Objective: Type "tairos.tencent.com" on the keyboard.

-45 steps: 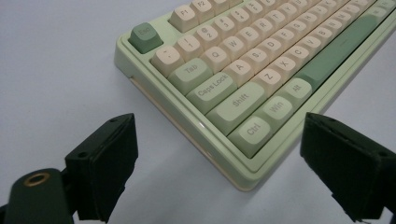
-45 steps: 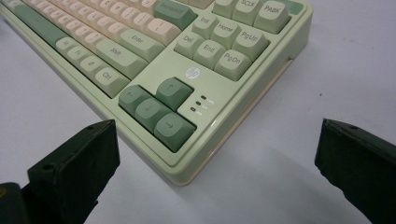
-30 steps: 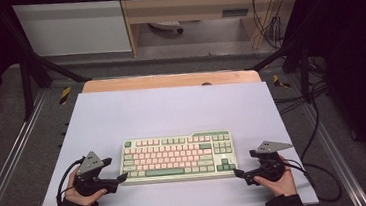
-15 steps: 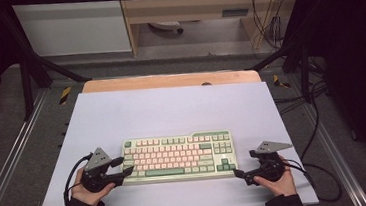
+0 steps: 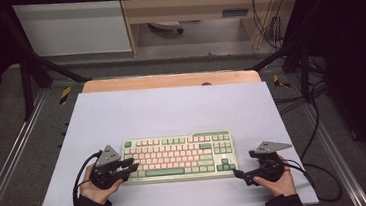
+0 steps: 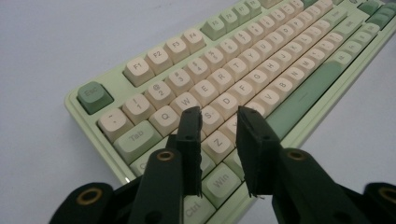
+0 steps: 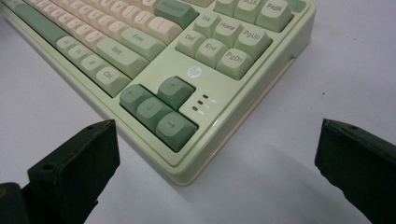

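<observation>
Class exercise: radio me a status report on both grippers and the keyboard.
Left gripper over the keys at the left end of the green-and-cream mechanical keyboard, jaws just closing, nothing gripped. Right gripper wide open at the keyboard's right corner. No obstructions.

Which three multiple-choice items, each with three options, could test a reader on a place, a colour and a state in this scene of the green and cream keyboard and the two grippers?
1. Where does the left gripper hang over the pale green and cream mechanical keyboard?
A. over its left end, near the Z and Win keys
B. over its arrow keys
C. beyond its far edge

2. What colour are the four arrow keys?
A. cream
B. dark green
C. black

3. How do the jaws of the right gripper stand?
A. pressed on the Enter key
B. shut on a cable
C. wide open, with the keyboard's corner ahead

Key: 1 A, since the left gripper view shows its jaws, which have just been closing with nothing gripped between them, above those keys. 2 B, as the right gripper view shows. 3 C, since bare white table top lies between them.
</observation>
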Demonstrator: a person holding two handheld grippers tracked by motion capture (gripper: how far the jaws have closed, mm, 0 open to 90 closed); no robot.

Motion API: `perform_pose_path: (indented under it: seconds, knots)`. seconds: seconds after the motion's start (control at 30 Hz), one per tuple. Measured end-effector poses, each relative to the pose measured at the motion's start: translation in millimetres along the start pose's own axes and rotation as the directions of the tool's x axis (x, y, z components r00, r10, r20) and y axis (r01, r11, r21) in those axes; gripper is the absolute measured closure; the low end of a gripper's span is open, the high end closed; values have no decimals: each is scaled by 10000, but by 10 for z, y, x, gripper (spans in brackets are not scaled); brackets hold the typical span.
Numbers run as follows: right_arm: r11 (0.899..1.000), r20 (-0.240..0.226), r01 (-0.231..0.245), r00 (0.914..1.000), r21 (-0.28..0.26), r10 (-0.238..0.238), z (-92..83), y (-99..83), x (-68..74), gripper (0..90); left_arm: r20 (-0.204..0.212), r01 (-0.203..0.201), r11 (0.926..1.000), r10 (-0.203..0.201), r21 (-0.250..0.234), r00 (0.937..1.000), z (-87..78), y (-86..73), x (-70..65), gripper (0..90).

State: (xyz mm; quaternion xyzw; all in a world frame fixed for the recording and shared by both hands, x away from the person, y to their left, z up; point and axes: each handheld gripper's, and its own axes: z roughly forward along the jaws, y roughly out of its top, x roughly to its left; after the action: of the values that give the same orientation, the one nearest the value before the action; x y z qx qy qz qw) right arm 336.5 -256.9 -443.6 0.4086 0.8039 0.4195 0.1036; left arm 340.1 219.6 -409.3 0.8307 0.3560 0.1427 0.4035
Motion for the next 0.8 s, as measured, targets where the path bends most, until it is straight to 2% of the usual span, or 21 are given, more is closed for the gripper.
perform_pose_path:
  seconds: [0.5,0.8]
  knots:
    - [10000,-4,54,10000,-5,-54,6,-2,0,5,285,-254,9996,251,103,9993,118,140,-95,892]
    - [10000,-19,49,10000,8,-49,4,-1,-1,5,304,-315,9994,310,160,9991,222,237,-141,898]
